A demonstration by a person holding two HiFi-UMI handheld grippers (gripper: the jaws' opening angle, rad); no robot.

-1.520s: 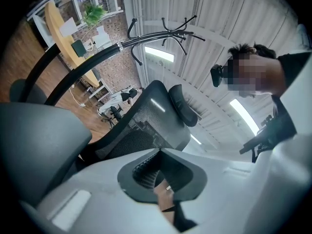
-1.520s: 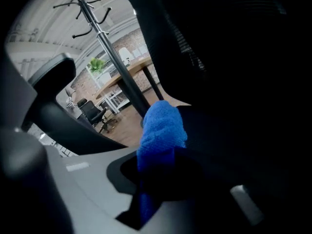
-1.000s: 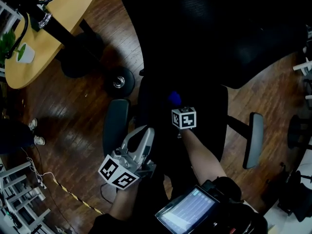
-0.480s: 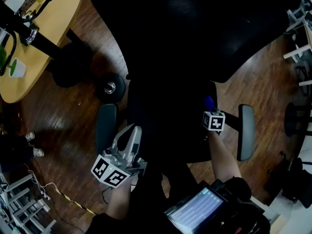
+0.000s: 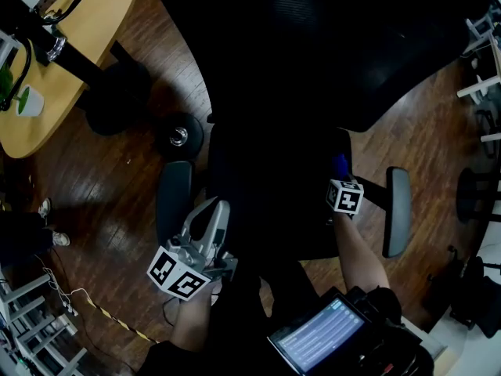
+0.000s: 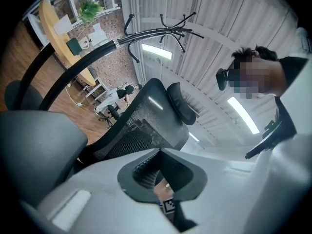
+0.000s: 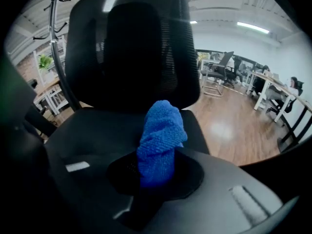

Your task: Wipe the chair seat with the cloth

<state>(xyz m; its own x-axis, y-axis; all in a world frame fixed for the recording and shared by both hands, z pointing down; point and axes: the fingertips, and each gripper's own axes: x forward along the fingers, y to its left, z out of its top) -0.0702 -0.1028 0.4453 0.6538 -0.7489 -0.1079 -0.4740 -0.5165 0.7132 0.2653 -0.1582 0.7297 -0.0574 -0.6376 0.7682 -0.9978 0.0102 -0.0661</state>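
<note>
Right gripper view: right tool [image 7: 157, 167] clamps blue cloth [image 7: 161, 133] over chair seat [image 7: 92, 130].

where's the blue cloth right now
The blue cloth is clamped in the right gripper, centre of the right gripper view; in the head view it sits over the right side of the chair seat, near the armrest on that side.
</note>
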